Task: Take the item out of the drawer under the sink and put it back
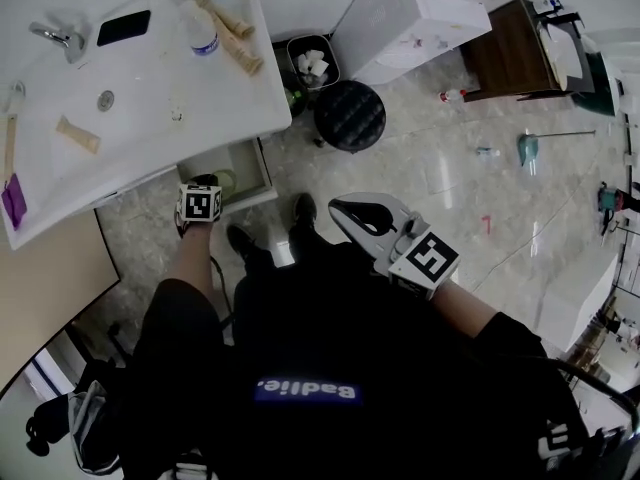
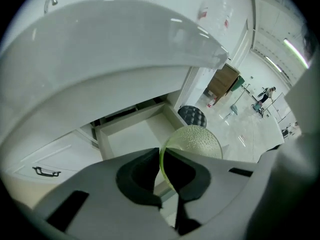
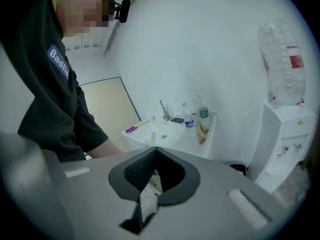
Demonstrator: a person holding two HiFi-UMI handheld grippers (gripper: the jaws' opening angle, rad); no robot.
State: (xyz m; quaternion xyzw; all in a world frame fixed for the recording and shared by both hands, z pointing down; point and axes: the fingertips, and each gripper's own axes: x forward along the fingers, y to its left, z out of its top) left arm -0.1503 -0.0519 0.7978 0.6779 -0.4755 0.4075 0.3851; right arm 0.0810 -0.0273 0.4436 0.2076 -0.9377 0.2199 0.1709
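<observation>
The person stands at the white sink (image 1: 130, 98) with a gripper in each hand. Below the basin, the drawer (image 2: 131, 136) is pulled out, and its pale bottom is bare where it shows.

The left gripper (image 2: 163, 156) points steeply down at the drawer's mouth. Its fingers are pinched onto the thin rim of a pale green bowl (image 2: 197, 141), a see-through thing with a dimpled skin. The rim runs up between the two dark pads and both press against it. The bowl hangs from that grip, tipped on its side, over the drawer's front corner on the side towards the black round stool (image 1: 350, 115). From the head view only a sliver of green shows, just beside the gripper's marker cube and at the drawer's edge.

The right gripper (image 3: 155, 153) is held out in front of the person's body, well apart from the drawer. Its fingers are drawn together with nothing between them.

On the sink's top lie a black phone (image 1: 124, 27) and a couple of plastic bottles (image 1: 203, 30) near the tap (image 1: 55, 36). A small bin (image 1: 312, 60) with white scraps in it stands on the floor beside the stool. A white water dispenser (image 3: 285, 149) stands further along the wall.
</observation>
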